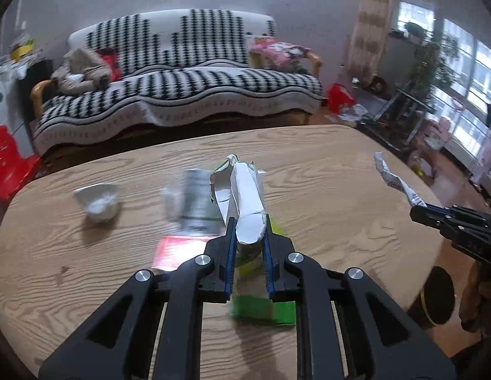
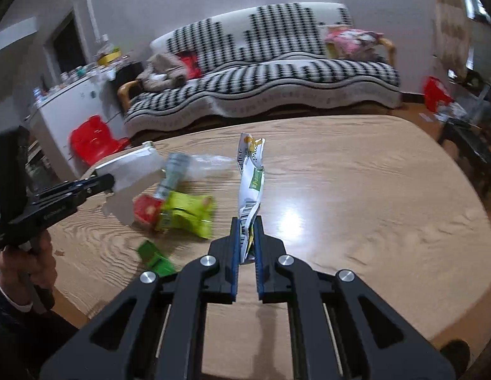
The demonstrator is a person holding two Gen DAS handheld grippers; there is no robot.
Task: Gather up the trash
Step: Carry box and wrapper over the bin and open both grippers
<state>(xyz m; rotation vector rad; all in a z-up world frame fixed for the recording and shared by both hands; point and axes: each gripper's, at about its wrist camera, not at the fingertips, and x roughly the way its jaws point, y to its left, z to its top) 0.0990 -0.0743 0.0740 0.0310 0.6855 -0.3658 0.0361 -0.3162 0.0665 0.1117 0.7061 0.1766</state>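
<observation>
Wood-grain counter (image 1: 324, 171), rounded at the ends, in a living room with a black-and-white patterned sofa (image 1: 182, 72) behind it.

Item 1: crumpled white carton piece (image 1: 245, 196), torn and folded, grey-white inside. Held above the counter by the left gripper (image 1: 248, 231), jaws narrowed onto its lower end; the piece juts up and forward from the blue pads.

Item 2: long white snack wrapper (image 2: 251, 186) with green-yellow print and a barcode, twisted. Held upright by the right gripper (image 2: 247, 231), jaws pinched on its bottom end, over the counter's middle.

Item 3: loose trash on the counter: lime-green packet (image 2: 188, 213), red packet (image 2: 146, 212), small green box (image 2: 155, 258), clear plastic wrapper (image 2: 195, 164), crumpled white paper cup (image 1: 98, 201).

Pose: both grippers point toward the sofa, level with each other; the person's left hand (image 2: 27, 262) grips the left handle.

Visibility: the loose trash is motion-blurred, its print unreadable. The green box is partly hidden behind the left gripper in the left view. Lettering on the wrapper is too small to read.
</observation>
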